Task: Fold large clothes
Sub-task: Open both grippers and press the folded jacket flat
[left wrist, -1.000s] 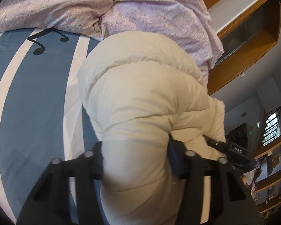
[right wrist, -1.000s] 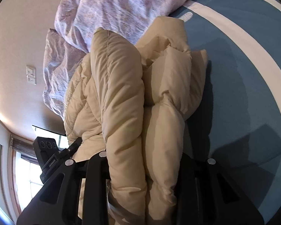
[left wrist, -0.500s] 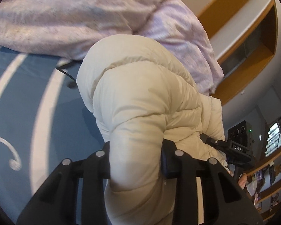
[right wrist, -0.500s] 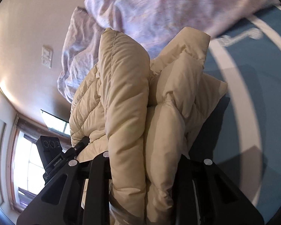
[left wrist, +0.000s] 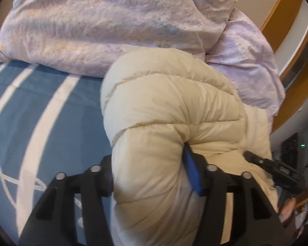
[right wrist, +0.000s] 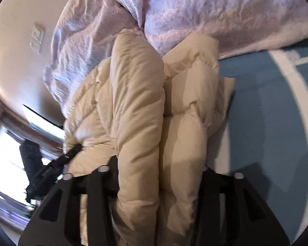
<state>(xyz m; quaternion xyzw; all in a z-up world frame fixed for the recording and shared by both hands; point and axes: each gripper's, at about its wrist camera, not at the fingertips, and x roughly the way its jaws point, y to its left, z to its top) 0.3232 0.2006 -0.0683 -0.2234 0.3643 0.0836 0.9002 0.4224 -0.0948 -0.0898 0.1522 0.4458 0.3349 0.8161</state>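
Left wrist: left gripper (left wrist: 148,176) jaws closed around a thick bunched roll of the cream puffer jacket (left wrist: 174,110). Jacket runs straight ahead from the jaws, long axis along the fingers, far end bulging toward the lilac duvet (left wrist: 113,26) piled at the back. It looks lifted, or at most grazing the bed; contact underneath isn't visible. Right gripper (left wrist: 277,168) shows at the right edge, tucked against the same jacket, just beside this one. Surface below is a blue bed sheet with white stripes (left wrist: 41,112). Wooden trim (left wrist: 293,78) and white wall on the right.

Right wrist: right gripper (right wrist: 160,172) jaws held wide by two stacked quilted layers of the puffer jacket (right wrist: 137,102), clamped on them. Folded layers stand on edge and extend forward toward the duvet (right wrist: 215,10). Left gripper (right wrist: 51,166) visible at lower left, gripping the jacket's other side. Blue sheet (right wrist: 267,112) lies to the right, open landing area there. Wall switch plate (right wrist: 37,39) upper left, bright window (right wrist: 8,160) at the left edge; frame is motion-blurred.

Judgement: both ends are held equally near, so the next move turns on setting the bundle down flat on the sheet short of the duvet.
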